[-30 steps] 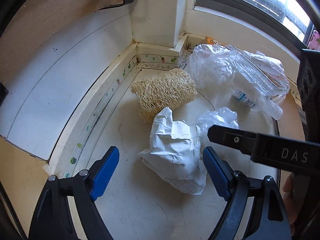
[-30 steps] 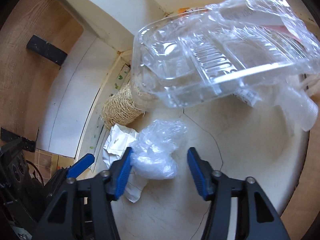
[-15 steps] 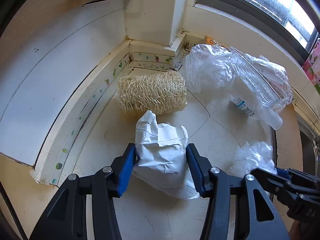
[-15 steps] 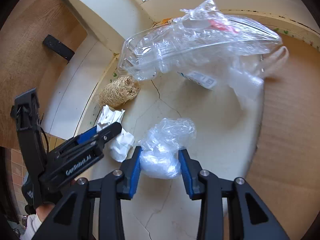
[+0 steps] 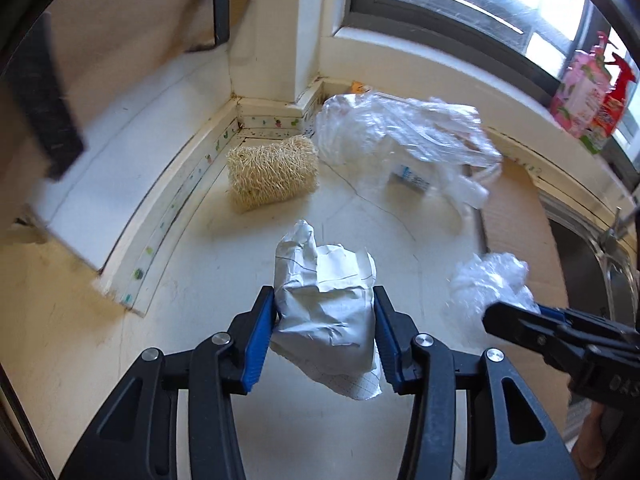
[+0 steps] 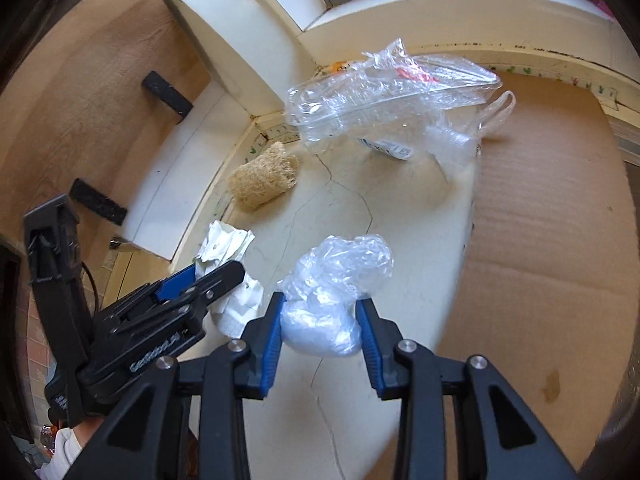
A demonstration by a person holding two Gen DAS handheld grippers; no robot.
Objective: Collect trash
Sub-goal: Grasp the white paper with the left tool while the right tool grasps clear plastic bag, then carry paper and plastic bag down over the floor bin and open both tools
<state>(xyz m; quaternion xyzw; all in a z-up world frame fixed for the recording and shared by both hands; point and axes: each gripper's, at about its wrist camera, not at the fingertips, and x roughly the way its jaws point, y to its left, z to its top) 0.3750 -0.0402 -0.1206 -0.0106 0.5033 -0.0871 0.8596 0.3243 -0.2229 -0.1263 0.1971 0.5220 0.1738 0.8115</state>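
Note:
A crumpled white paper [image 5: 326, 280] hangs above the cream counter [image 5: 200, 280] between the blue pads of my left gripper [image 5: 323, 300]. Its jaws are still closing and the pads press on the paper. A wad of clear plastic film [image 6: 340, 264] is pinched in my right gripper [image 6: 320, 304], which is shut on it and lifted off the counter. In the left wrist view the right gripper [image 5: 520, 316] and its wad [image 5: 488, 276] are at the right. In the right wrist view the left gripper [image 6: 216, 272] holds the paper [image 6: 224, 240] at the left.
A tan loofah [image 5: 272, 172] lies near the corner. Behind it sit a clear plastic clamshell and bag [image 5: 408, 132]. Brown cardboard [image 6: 540, 220] covers the counter's right side. A steel sink [image 5: 592, 264] is at far right, and pink and red bottles [image 5: 580, 92] stand on the window sill.
My left gripper closed on the crumpled paper and lifted it off the counter. My right gripper closed on the plastic wad, raised it and drew back from the clamshell.

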